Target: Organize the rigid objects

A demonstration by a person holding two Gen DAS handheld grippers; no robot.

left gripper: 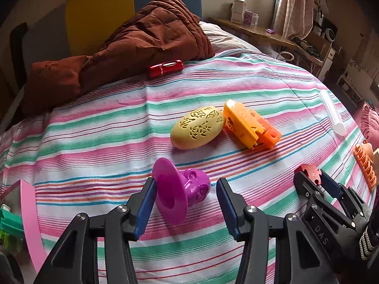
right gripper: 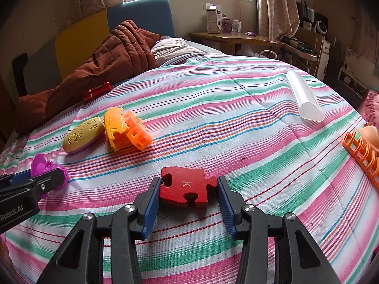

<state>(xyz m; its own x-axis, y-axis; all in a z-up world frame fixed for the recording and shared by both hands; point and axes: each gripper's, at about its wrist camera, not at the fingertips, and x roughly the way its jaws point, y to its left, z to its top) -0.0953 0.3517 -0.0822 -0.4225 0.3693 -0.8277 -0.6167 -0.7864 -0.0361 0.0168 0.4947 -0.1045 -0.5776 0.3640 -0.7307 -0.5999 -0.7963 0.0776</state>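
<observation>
A purple skull-shaped toy with a wide hat brim (left gripper: 182,189) lies on the striped bedspread (left gripper: 94,142) between the blue pads of my left gripper (left gripper: 187,184). The left pad (left gripper: 146,201) sits against the brim; the right pad stands clear of the toy, so the jaws are open. My right gripper (right gripper: 188,184) is shut on a red puzzle piece marked K (right gripper: 187,189), both pads pressed on its sides. In the left wrist view that gripper (left gripper: 312,177) and the puzzle piece (left gripper: 310,170) show at the right. The left gripper (right gripper: 47,177) and the purple toy (right gripper: 39,163) also show in the right wrist view.
A yellow carved oval (left gripper: 197,127) and a yellow-orange block toy (left gripper: 251,127) lie side by side mid-bed. A red cylinder (left gripper: 165,67) rests by the brown quilt (left gripper: 130,42). A clear tube (right gripper: 304,97) and an orange rack (right gripper: 362,151) lie at the right; a pink bin (left gripper: 30,213) stands at the left.
</observation>
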